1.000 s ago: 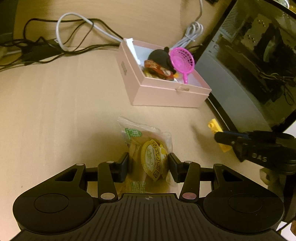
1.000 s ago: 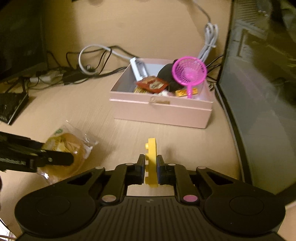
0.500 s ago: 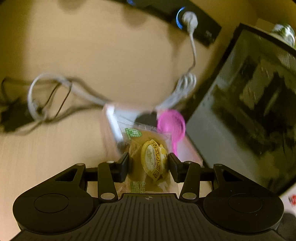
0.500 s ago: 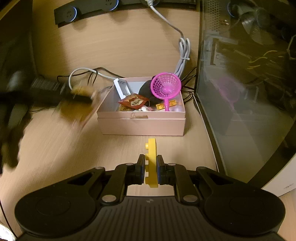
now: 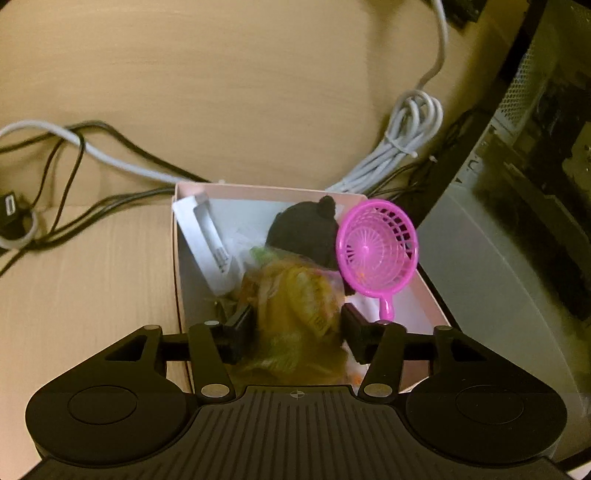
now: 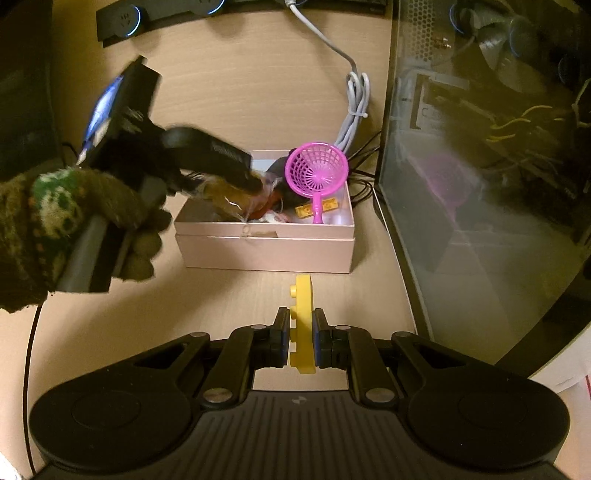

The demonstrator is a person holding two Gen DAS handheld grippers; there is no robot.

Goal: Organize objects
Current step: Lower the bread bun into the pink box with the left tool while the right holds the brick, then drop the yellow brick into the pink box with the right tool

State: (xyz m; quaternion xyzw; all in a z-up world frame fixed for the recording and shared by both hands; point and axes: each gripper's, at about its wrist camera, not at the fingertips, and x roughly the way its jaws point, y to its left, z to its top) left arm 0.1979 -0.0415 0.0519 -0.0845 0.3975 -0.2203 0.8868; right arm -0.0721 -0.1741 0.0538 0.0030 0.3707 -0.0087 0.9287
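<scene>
My left gripper [image 5: 297,326] is over the pink box [image 5: 177,258], with its jaws spread wider than the yellow snack packet [image 5: 295,306], which is blurred between them. In the right wrist view the left gripper [image 6: 255,181] reaches over the box [image 6: 266,249] with the packet [image 6: 229,195] at its tips. The box also contains a pink toy strainer [image 5: 376,251], a black round object [image 5: 303,229], a white item [image 5: 207,236] and an orange brick [image 6: 321,206]. My right gripper [image 6: 301,332] is shut on a yellow toy brick [image 6: 303,314], held in front of the box.
A glass-sided computer case [image 6: 480,166] stands right of the box. Grey and black cables [image 5: 399,155] lie behind the box on the wooden desk [image 5: 92,277]. A black power strip [image 6: 166,11] sits on the back wall. A gloved hand [image 6: 66,225] holds the left gripper.
My left gripper carried the snack packet from the desk up and over the pink box, and its jaws have spread apart. My right gripper rose and drew back, still holding the yellow brick.
</scene>
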